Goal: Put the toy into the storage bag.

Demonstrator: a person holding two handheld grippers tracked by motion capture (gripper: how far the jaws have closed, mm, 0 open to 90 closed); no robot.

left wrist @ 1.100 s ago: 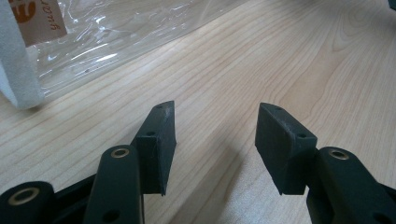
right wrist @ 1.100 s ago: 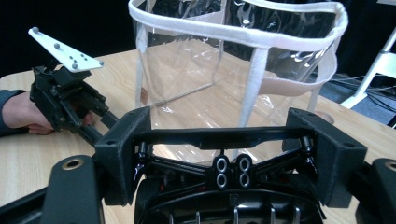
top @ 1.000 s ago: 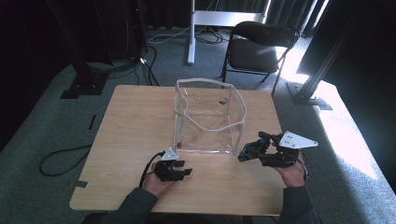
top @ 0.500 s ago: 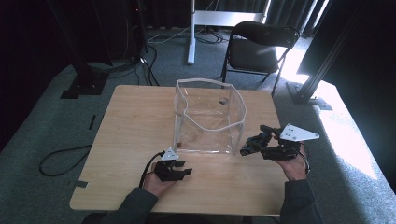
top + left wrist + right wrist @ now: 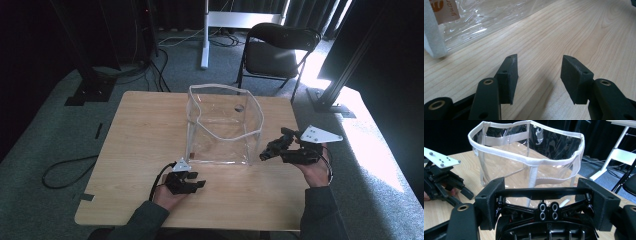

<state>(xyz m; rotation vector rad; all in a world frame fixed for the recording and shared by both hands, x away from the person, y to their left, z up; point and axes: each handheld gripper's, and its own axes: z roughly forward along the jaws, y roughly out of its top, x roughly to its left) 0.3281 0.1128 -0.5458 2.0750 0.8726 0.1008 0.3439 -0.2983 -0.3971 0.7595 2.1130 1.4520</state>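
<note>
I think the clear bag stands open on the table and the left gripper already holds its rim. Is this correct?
Not quite. The clear bag does stand open on the table, but the left gripper holds nothing: the left gripper view shows its jaws open over bare wood, apart from the bag.

Two grippers of matte black plastic sit in the person's hands. The left gripper (image 5: 192,182), at the lower centre of the high view, carries a small grey three-cornered plate on top, and a black cable loops from its left side. The right gripper (image 5: 267,152), at the right of that frame, bears a larger pale grey triangular plate dotted with small screws. In the left gripper view, at the bottom of the frame, the jaws are blocky black wedges with small holes in their faces, hinged on arms with brass-coloured ringed pivots. The right gripper view shows black linkage bars and four silver-ringed screws at bottom centre. Both sleeves are dark grey-green.
</note>
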